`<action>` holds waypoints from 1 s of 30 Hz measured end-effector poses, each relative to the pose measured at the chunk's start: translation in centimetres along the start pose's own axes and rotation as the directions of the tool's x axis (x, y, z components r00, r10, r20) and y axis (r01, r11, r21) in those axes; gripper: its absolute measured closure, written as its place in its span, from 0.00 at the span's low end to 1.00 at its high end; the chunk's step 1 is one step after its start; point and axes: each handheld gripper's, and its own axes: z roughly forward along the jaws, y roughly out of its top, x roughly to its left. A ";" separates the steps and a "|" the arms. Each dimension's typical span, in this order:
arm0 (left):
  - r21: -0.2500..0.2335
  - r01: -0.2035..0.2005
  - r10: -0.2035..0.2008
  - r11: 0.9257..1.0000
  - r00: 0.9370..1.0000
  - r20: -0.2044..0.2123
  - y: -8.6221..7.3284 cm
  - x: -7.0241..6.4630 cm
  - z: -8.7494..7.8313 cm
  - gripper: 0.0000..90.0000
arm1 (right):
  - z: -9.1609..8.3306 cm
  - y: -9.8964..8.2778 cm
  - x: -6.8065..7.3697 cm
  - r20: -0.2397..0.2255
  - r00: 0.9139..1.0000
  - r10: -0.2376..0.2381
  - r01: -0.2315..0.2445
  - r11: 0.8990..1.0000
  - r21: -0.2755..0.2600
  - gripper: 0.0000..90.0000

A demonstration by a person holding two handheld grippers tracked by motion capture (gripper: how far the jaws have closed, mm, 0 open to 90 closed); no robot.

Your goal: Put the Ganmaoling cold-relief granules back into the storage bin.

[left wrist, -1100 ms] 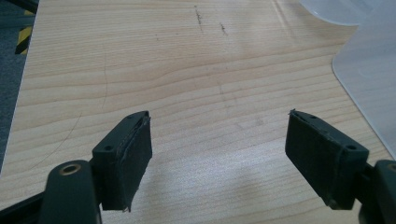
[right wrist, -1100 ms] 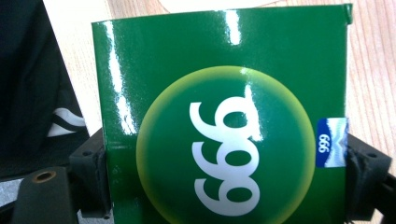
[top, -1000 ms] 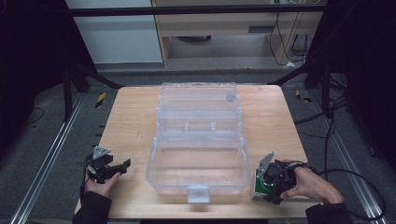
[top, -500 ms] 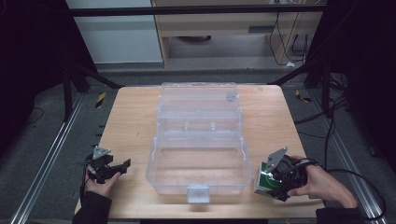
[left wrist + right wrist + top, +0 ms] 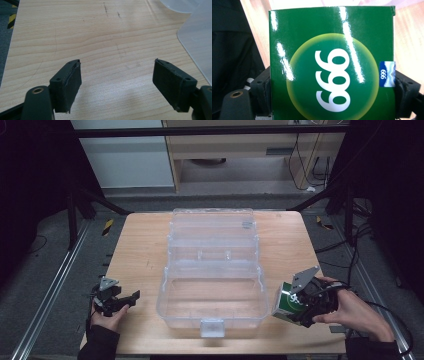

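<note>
Table (image 5: pixel 140 250): wooden, centre of the high view.
Clear box (image 5: pixel 212 270): lid open, mid-frame.
Left gripper (image 5: pixel 131 296): lower left, jaws wide apart over bare wood.
Right gripper (image 5: pixel 290 310): lower right, jaws clamped on the green carton.
Green carton (image 5: pixel 284 302): tilted, just beside the box's right wall.

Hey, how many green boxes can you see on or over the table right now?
1. The green box is clamped in the right gripper, beside the right side of the open clear plastic case, which looks empty. The left gripper is open and holds nothing.
</note>
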 end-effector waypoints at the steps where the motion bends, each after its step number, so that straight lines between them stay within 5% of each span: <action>1: 0.000 0.000 0.000 1.000 1.000 0.000 0.0 0.0 0.0 0.25 | -0.3 0.2 0.0 0.005 1.000 0.002 -0.002 1.000 0.001 0.17; 17: -0.001 0.001 -0.001 1.000 1.000 0.000 0.0 0.1 0.0 0.25 | -2.7 4.9 0.1 0.031 0.997 -0.074 0.075 0.996 -0.042 0.17; 30: -0.003 -0.001 0.001 1.000 1.000 0.000 0.0 0.1 -0.1 0.25 | -0.5 9.1 0.3 -0.001 0.993 -0.116 0.115 0.990 -0.086 0.17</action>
